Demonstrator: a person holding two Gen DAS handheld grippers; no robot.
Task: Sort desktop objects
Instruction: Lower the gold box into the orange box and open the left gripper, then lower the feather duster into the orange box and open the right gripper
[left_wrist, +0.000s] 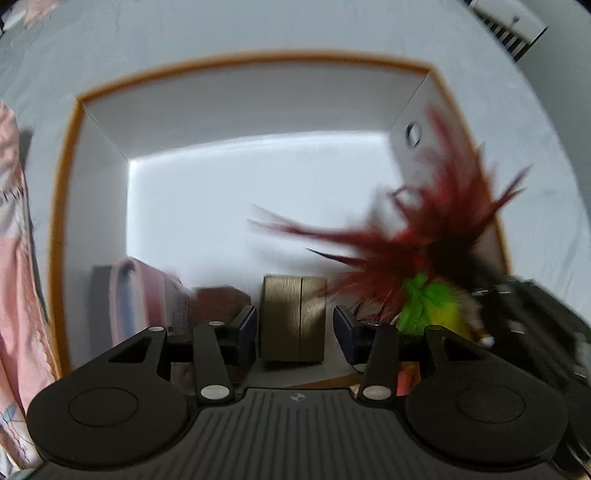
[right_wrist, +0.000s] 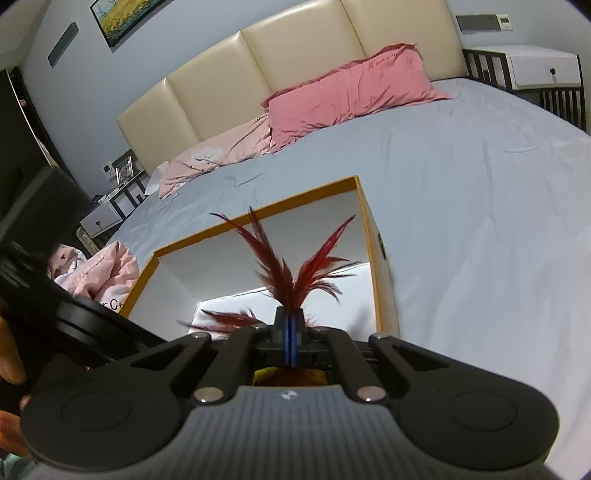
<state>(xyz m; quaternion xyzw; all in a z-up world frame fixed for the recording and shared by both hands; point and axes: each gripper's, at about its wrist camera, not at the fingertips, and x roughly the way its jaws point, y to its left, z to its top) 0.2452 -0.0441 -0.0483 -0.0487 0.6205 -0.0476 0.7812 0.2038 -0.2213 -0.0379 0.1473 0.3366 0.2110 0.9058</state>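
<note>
Right gripper (right_wrist: 290, 334) clenched tight on the feather toy (right_wrist: 291, 273), red plumes fanning above the white box (right_wrist: 364, 221) on the bed (right_wrist: 461, 184). Left gripper (left_wrist: 294, 326) hangs released, jaws apart either side of a tan spool (left_wrist: 291, 317) inside the box without pinching it. Best move: lower the toy well inside the walls before letting go. The left view alone shows the toy's green tuft (left_wrist: 424, 299) and, blurred, perhaps pink packets (left_wrist: 147, 291) already inside.
</note>
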